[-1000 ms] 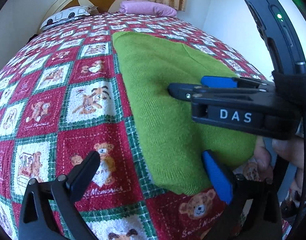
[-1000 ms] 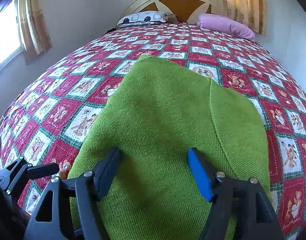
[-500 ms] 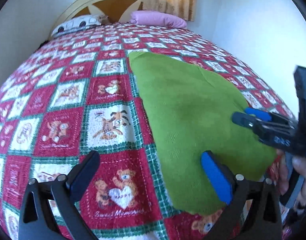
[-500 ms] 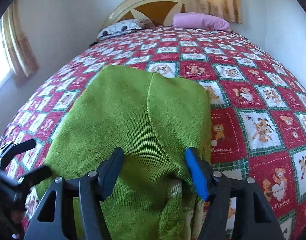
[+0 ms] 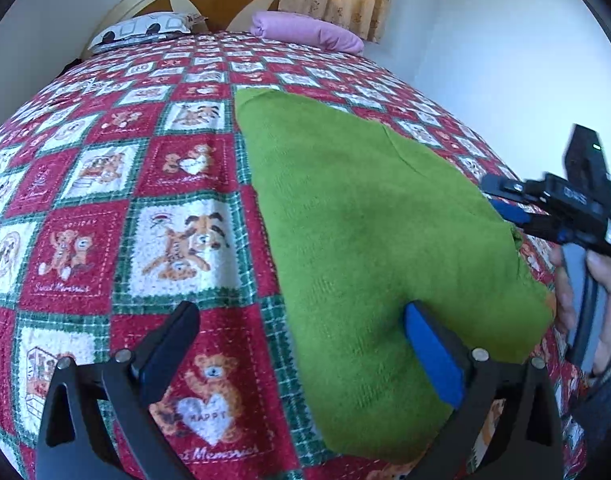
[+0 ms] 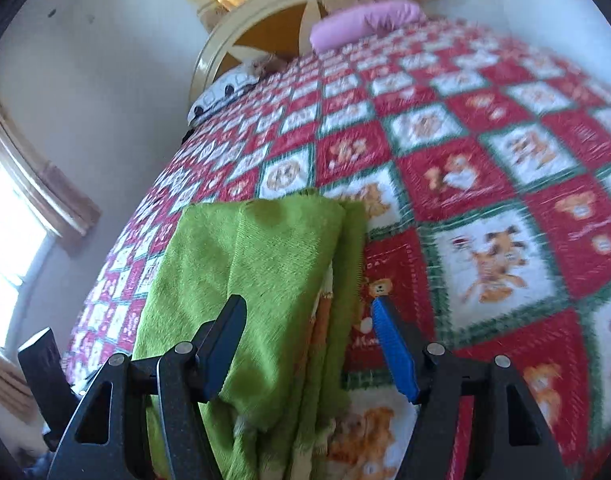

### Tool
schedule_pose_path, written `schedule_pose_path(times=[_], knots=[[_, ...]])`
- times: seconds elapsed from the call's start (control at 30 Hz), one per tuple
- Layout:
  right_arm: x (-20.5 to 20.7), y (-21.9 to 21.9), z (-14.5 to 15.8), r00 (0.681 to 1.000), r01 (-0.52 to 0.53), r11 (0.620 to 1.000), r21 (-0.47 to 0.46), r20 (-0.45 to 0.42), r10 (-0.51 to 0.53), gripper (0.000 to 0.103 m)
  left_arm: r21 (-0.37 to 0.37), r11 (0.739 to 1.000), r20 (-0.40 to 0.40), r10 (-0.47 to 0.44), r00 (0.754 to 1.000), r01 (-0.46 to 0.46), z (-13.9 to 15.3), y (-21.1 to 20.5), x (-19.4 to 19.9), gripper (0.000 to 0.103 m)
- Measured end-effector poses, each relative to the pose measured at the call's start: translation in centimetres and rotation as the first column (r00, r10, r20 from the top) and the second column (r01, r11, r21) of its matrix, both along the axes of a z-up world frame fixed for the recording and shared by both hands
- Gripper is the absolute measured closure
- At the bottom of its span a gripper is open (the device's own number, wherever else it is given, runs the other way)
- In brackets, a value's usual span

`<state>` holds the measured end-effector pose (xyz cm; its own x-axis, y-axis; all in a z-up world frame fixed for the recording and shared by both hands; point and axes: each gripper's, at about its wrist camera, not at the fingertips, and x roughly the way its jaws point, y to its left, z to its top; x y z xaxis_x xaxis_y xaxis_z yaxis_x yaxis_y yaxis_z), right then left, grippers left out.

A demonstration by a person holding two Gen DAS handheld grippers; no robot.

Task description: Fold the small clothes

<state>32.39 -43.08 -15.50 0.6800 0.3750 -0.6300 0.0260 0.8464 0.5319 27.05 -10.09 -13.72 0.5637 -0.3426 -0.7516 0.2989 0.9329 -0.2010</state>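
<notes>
Right claw (image 6: pixel 309 340) agape, empty; left claw (image 5: pixel 301 344) agape; green garment (image 5: pixel 365 240) near edge cut off.

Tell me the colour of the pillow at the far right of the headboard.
Pink pillow, clearest in the left wrist view.

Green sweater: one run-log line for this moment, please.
green sweater: folded, flat on quilt | left gripper: open, over sweater's edge | right gripper: open, at sweater's side

One green garment (image 5: pixel 369 248), two pillows (one pink (image 5: pixel 305 32), one patterned (image 5: pixel 145 30)), two hand-held grippers.
</notes>
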Motion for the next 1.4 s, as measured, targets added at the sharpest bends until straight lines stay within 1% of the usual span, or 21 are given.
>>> schedule_pose_path(times=[0.1,0.13,0.3,0.4,0.47,0.5,0.53,0.57,0.6,0.63,0.7,0.8,0.87,0.93,1.0,1.07,1.13,1.33,1.4], knots=[[2.3,-0.5,-1.6,0.999,-0.006,0.997,0.080,-0.037,0.009,0.037,-0.001,1.000,-0.001,-0.015,1.000,0.015,-0.1,-0.5,0.1,0.000],[3.0,-0.5,-2.0,0.999,-0.001,0.996,0.085,-0.051,0.006,0.037,-0.007,1.000,-0.004,-0.022,1.000,0.022,-0.1,-0.6,0.2,0.000],[5.1,0.0,-2.2,0.999,-0.017,0.998,0.064,-0.046,0.020,0.037,-0.025,0.998,-0.023,-0.052,0.998,0.051,-0.3,-1.3,0.7,0.002],[6.2,-0.1,-2.5,0.999,-0.019,0.997,0.079,-0.043,0.023,0.037,-0.029,0.998,-0.033,-0.061,0.998,0.060,-0.3,-1.7,0.9,0.003],[6.5,0.0,-2.6,0.999,-0.027,0.996,0.082,-0.040,0.030,0.040,-0.021,0.997,-0.037,-0.070,0.997,0.069,-0.3,-2.0,0.9,0.004],[6.6,0.1,-2.7,0.999,-0.033,0.996,0.083,-0.038,0.037,0.045,-0.019,0.997,-0.039,-0.074,0.997,0.073,-0.2,-2.1,1.0,0.006],[6.7,0.3,-2.8,0.998,-0.053,0.993,0.102,-0.031,0.056,0.054,-0.019,0.997,-0.043,-0.081,0.996,0.080,-0.1,-2.3,1.0,0.009],[6.9,0.3,-3.0,0.997,-0.070,0.990,0.125,-0.030,0.075,0.058,-0.022,0.996,-0.046,-0.091,0.995,0.090,0.0,-2.5,1.0,0.011],[7.0,0.3,-3.2,0.996,-0.079,0.988,0.135,-0.029,0.083,0.060,-0.022,0.995,-0.047,-0.099,0.994,0.098,0.0,-2.6,1.0,0.014],[6.9,0.3,-3.3,0.996,-0.080,0.988,0.134,-0.027,0.084,0.061,-0.020,0.994,-0.045,-0.106,0.993,0.105,0.1,-2.8,0.9,0.017],[7.0,0.2,-3.4,0.996,-0.078,0.987,0.144,-0.029,0.083,0.061,-0.010,0.994,-0.036,-0.110,0.993,0.110,0.2,-3.1,0.8,0.019],[7.1,0.4,-3.5,0.996,-0.077,0.988,0.136,-0.039,0.083,0.062,-0.006,0.993,-0.027,-0.116,0.993,0.116,0.3,-3.4,0.6,0.026],[7.3,0.7,-3.4,0.996,-0.078,0.990,0.120,-0.040,0.083,0.065,0.018,0.992,-0.009,-0.123,0.992,0.123,0.6,-3.7,0.4,0.031],[7.0,1.2,-3.1,0.996,-0.081,0.992,0.095,-0.028,0.084,0.071,0.056,0.990,0.016,-0.132,0.991,0.131,0.9,-4.1,0.1,0.038],[6.7,2.0,-2.5,0.997,-0.079,0.996,0.048,-0.010,0.080,0.073,0.086,0.987,0.035,-0.138,0.990,0.134,1.2,-4.4,-0.2,0.043],[6.5,2.3,-2.1,0.997,-0.075,0.997,0.033,0.005,0.075,0.074,0.109,0.985,0.049,-0.140,0.989,0.134,1.4,-4.4,-0.3,0.048],[6.1,2.7,-1.5,0.997,-0.069,0.997,0.024,0.022,0.068,0.074,0.121,0.984,0.057,-0.139,0.989,0.131,1.7,-4.3,-0.4,0.054],[4.8,3.3,0.6,0.995,-0.069,0.997,0.024,0.067,0.067,0.075,0.151,0.980,0.070,-0.138,0.988,0.126,2.7,-4.1,-0.8,0.064],[4.2,3.8,1.5,0.994,-0.071,0.997,0.010,0.086,0.069,0.075,0.154,0.980,0.075,-0.139,0.987,0.127,3.0,-4.0,-1.0,0.066]])
